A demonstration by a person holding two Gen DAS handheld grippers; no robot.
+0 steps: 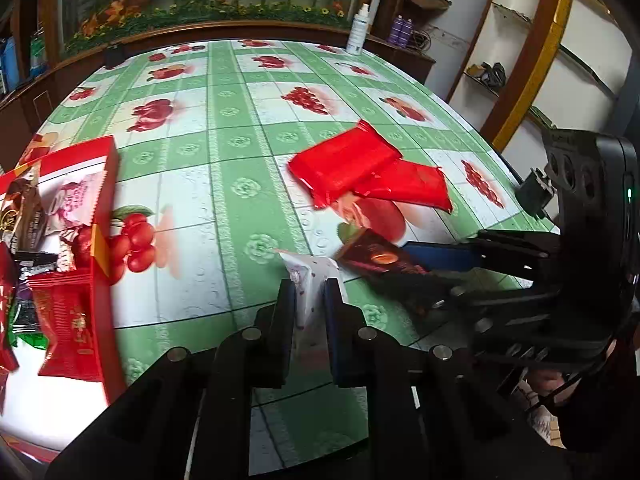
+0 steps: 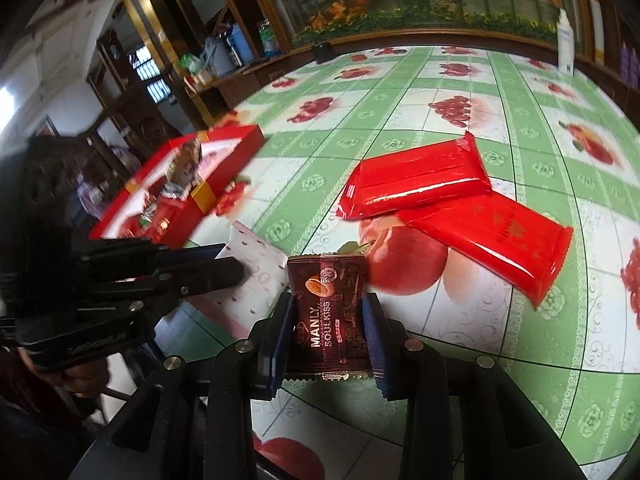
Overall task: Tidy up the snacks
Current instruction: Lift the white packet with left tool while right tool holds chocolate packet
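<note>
White packet (image 1: pixel 306 300) clamped in our left gripper (image 1: pixel 309 294) jaws, lower end hidden — right gripper (image 2: pixel 329 320) jaws clamp the brown packet (image 2: pixel 330 320).

The dark brown snack packet (image 2: pixel 330 320) reads "MANLY" in white, with "SOUL KISS" beside it.

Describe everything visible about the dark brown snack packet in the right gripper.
The dark brown snack packet is a small, glossy foil-like pouch with crimped, serrated ends, an almond picture and white lettering reading MANLY. It stands lengthwise between the right gripper's blue pads, which press on its two long sides. Its far end points toward the two red packets; it does not reach them. The white dotted packet lies close on its left; contact is unclear.
</note>
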